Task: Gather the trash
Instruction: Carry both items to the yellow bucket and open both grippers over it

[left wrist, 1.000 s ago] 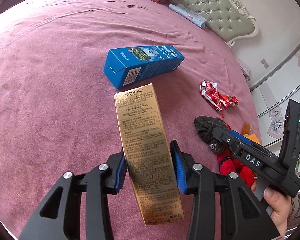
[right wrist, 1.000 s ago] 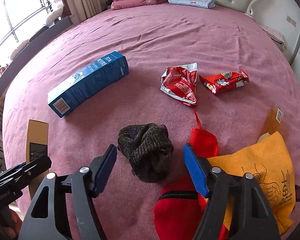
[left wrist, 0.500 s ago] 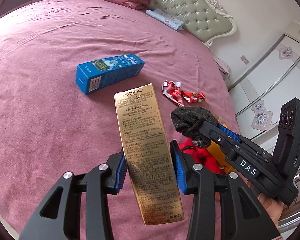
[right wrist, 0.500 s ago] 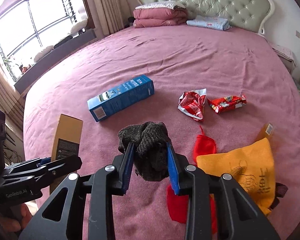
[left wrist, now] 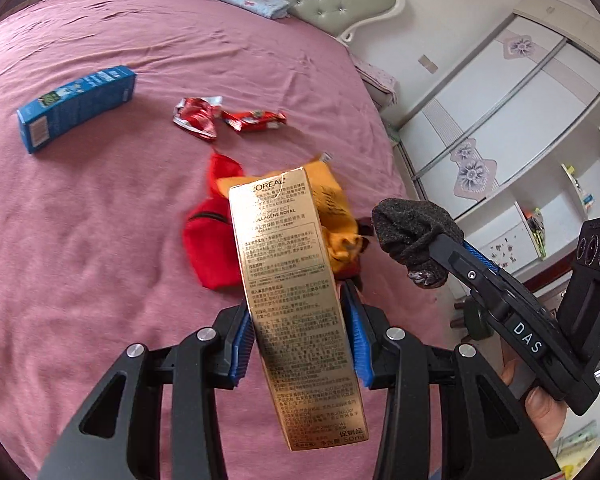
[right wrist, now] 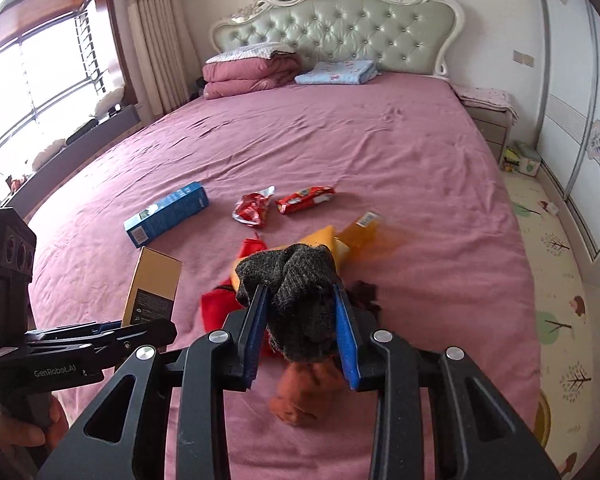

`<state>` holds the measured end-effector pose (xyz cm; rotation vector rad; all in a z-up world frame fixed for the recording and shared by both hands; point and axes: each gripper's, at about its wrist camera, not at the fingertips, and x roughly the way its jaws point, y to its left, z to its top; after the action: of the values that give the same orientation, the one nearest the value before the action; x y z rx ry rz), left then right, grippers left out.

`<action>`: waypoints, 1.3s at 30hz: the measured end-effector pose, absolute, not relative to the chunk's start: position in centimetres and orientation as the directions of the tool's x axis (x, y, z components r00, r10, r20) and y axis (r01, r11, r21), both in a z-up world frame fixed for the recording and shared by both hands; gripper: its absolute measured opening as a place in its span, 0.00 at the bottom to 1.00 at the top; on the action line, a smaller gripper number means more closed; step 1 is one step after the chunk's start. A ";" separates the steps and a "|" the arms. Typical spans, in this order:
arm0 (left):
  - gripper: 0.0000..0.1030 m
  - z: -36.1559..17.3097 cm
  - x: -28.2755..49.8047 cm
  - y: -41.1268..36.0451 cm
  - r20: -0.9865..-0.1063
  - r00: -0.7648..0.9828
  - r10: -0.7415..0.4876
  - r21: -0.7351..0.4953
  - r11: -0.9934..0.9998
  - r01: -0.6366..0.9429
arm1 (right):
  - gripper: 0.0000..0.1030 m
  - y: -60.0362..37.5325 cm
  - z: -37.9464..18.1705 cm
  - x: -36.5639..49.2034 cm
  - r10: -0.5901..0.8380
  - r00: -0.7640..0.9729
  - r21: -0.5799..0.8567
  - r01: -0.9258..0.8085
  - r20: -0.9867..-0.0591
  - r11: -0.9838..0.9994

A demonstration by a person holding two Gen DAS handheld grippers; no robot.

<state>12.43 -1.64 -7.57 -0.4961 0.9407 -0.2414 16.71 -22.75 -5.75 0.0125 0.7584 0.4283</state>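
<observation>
I had both grippers loaded. My left gripper (left wrist: 300, 334) was clamped on the gold carton (left wrist: 296, 300), blue pads pressing its long sides approx. mid-length, long axis running up and away from me, printed face toward the cam. My right gripper (right wrist: 300, 336) had just been closing and was now squeezed on the dark knit bundle (right wrist: 296, 300), prob. a sock or glove, which bulged out above and below the pads; in the left wrist view it hung in the air to the right of the carton, clear of the bed (right wrist: 380, 160). Rest of the trash lay ahead of both grippers, farther up the bed toward the headboard: the blue box (right wrist: 166, 213) on its side, long axis diagonal, more to the left, so nearer my left hand; two red wrappers, one crumpled (right wrist: 252, 210) and one flatter (right wrist: 305, 199), side by side and near each other, roughly centre. Just under the grippers sat a red pouch (left wrist: 210, 244) w/ an orange-yellow cloth (left wrist: 336, 216) overlapping it; not sure those count as trash. No bin or bag showed in either view, so I couldn't tell where the drop-off was; my guess was both held items needed dumping before I could take the box or wrappers.
</observation>
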 end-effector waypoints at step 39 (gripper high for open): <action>0.42 -16.2 16.9 -47.5 -0.810 0.061 -0.583 -0.475 0.714 0.514 | 0.33 -62.2 -14.5 6.8 -0.019 0.596 0.163 0.249 -0.802 0.955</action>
<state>16.94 -47.52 -16.18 -0.0667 1.2613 -0.8305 6.81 -62.17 -14.53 0.2703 0.9215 -0.1572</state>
